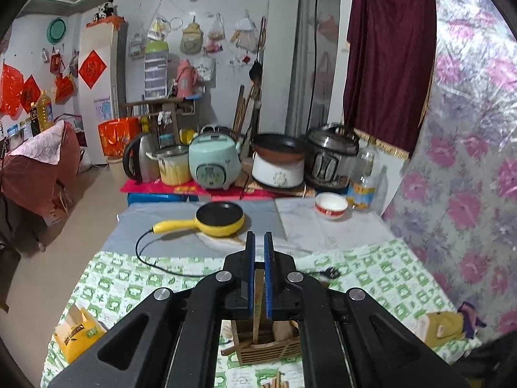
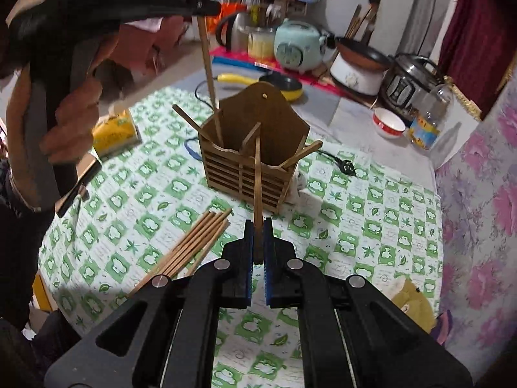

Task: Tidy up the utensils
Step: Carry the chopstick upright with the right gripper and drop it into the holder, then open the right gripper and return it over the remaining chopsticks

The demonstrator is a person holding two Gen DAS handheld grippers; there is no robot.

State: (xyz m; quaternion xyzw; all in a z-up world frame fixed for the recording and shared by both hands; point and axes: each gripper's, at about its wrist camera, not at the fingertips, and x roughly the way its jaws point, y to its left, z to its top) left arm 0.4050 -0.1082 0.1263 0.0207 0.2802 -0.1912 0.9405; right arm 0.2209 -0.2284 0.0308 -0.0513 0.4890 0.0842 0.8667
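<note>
A brown slatted wooden utensil holder [image 2: 252, 161] stands on the green-and-white cloth, with a few chopsticks leaning in it. My right gripper [image 2: 258, 226] is shut on a chopstick [image 2: 257, 177] that points toward the holder's front. My left gripper [image 1: 259, 239] is shut on another chopstick [image 1: 258, 304], held upright above the holder [image 1: 268, 349]. In the right wrist view that chopstick [image 2: 208, 64] hangs down into the holder's left compartment. A bundle of loose chopsticks [image 2: 194, 245] lies on the cloth in front of the holder.
A yellow tissue pack [image 2: 116, 132] lies left of the holder. Behind it are a yellow electric pan [image 2: 274, 85] with its cord and plug [image 2: 347, 166], a red-and-white bowl [image 2: 387, 123], a bottle [image 2: 426, 123] and several cookers. A flowered wall [image 2: 478, 194] is at the right.
</note>
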